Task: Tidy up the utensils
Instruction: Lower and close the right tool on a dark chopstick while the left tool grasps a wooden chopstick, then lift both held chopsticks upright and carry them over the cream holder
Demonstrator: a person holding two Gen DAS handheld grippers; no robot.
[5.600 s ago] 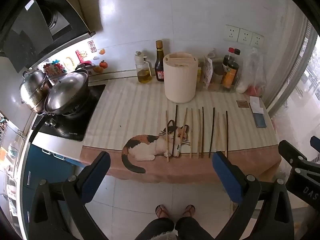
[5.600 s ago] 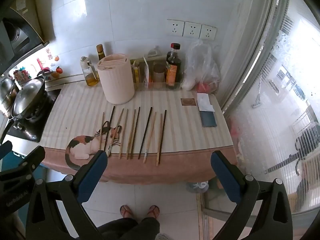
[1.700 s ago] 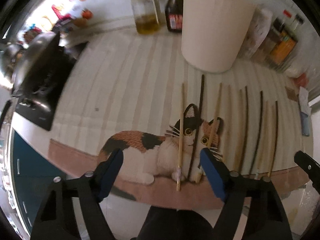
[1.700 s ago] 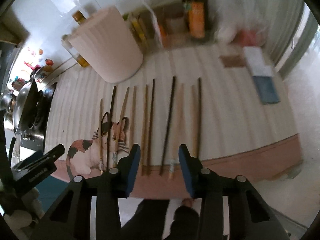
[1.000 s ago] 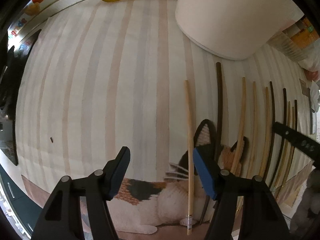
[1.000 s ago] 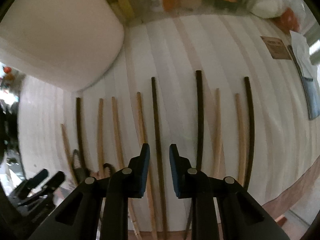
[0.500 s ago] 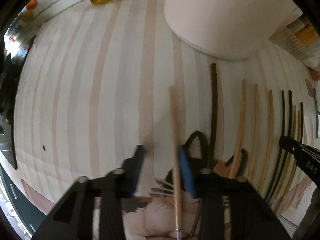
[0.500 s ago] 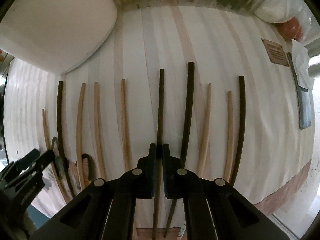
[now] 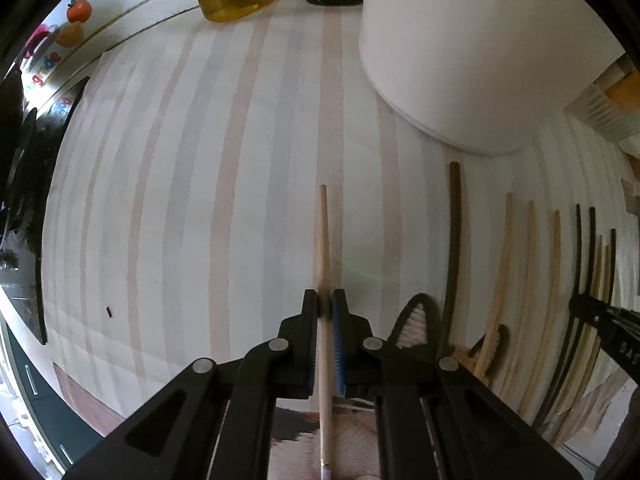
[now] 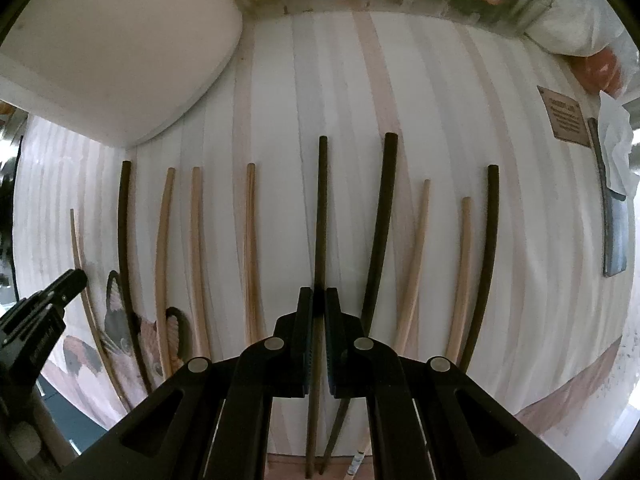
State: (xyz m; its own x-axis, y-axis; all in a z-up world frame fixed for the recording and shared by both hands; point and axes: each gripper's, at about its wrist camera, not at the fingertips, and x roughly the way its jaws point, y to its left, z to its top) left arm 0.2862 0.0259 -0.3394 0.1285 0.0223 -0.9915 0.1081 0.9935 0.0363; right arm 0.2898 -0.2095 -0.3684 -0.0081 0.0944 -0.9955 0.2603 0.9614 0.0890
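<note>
cream canister (image 9: 480,52) upper right, contents hidden; left gripper (image 9: 324,304) pinches light chopstick (image 9: 321,240), right gripper (image 10: 314,300) pinches dark chopstick (image 10: 321,208), both long axes running bottom-to-top.

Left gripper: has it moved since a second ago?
Yes. The left gripper has closed sideways onto the light chopstick, which now sits between its fingers, left of the white container.
</note>
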